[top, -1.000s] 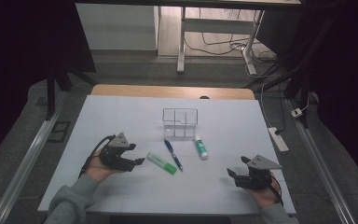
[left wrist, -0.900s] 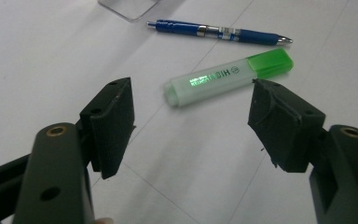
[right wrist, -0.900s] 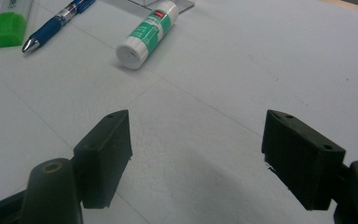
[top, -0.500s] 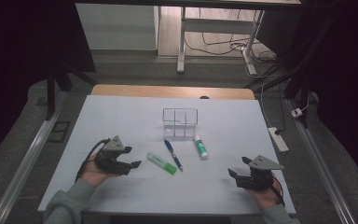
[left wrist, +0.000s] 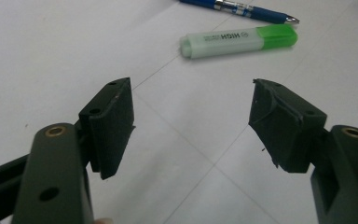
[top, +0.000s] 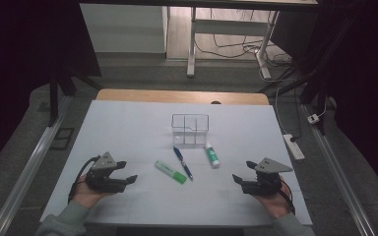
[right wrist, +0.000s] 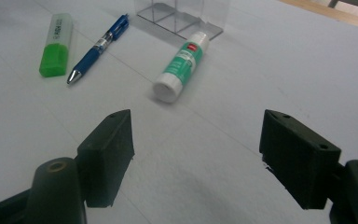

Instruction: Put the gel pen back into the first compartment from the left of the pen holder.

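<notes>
On the white table (top: pixel 128 123) lie a green highlighter (top: pixel 171 171), a blue pen (top: pixel 182 162) and a green-and-white glue stick (top: pixel 212 154), side by side in front of a clear compartment box (top: pixel 190 129). My left gripper (top: pixel 128 171) rests low at the near left, open and empty, pointing toward the highlighter (left wrist: pixel 237 41) and pen (left wrist: pixel 242 10) beyond its jaws (left wrist: pixel 193 100). At the near right, my right gripper (top: pixel 242 171) is also open and empty. The glue stick (right wrist: pixel 182 65) lies ahead of it (right wrist: pixel 196 126), with the pen (right wrist: pixel 98 49) and highlighter (right wrist: pixel 56 44) further left.
The clear box (right wrist: pixel 182 14) stands upright behind the glue stick. A wooden table edge (top: pixel 182 96) runs along the far side. On the floor at the right lie a power strip (top: pixel 294 146) and cables. A white desk frame (top: pixel 192 44) stands beyond.
My left gripper has drawn back leftward and toward the person, away from the highlighter. The right gripper has shifted slightly inward and up. The objects have not moved.
</notes>
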A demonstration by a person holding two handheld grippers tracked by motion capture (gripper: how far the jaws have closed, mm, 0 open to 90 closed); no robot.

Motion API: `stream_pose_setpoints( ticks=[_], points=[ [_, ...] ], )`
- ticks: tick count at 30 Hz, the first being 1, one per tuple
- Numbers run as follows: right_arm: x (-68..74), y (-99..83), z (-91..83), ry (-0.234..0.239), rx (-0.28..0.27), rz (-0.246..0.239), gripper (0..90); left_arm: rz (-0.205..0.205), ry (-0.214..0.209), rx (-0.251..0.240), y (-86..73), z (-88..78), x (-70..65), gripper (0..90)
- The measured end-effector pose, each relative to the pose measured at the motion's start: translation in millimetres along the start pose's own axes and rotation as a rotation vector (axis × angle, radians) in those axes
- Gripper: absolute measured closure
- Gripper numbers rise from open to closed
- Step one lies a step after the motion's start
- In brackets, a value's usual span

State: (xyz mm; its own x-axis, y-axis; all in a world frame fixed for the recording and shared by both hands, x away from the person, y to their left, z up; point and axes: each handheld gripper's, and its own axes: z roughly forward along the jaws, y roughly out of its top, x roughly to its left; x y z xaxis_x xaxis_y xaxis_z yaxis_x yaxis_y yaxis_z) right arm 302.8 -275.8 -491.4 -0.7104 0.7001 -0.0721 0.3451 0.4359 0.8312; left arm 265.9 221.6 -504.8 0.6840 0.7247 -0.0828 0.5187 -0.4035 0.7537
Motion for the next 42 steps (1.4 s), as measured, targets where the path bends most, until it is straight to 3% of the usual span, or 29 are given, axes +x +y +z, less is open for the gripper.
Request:
stream_pose_setpoints(
  ticks=[7, 18, 26, 32, 42],
  points=[
    [4.9, 11.2, 15.5, 0.023, 0.059, 0.01, 27.7, -0.032, 0.004, -0.007, -8.2, -1.2, 3.0, 30.5],
    [22.0, 41.4, 40.3, 0.108, 0.081, -0.015, 29.5, -0.036, 0.013, 0.001, -13.0, -1.7, 4.5, 30.4],
    [36.2, 63.1, 60.4, 0.136, 0.097, -0.037, 30.4, -0.046, 0.016, -0.002, -16.9, -4.4, 7.5, 30.4],
    [45.8, 70.8, 76.3, 0.155, 0.122, -0.05, 30.6, -0.049, 0.016, -0.004, -17.8, -4.6, 8.4, 30.4],
    [49.8, 76.1, 91.2, 0.175, 0.154, -0.047, 31.6, -0.046, 0.018, 0.0, -17.6, -3.7, 8.4, 30.4]
  ],
)
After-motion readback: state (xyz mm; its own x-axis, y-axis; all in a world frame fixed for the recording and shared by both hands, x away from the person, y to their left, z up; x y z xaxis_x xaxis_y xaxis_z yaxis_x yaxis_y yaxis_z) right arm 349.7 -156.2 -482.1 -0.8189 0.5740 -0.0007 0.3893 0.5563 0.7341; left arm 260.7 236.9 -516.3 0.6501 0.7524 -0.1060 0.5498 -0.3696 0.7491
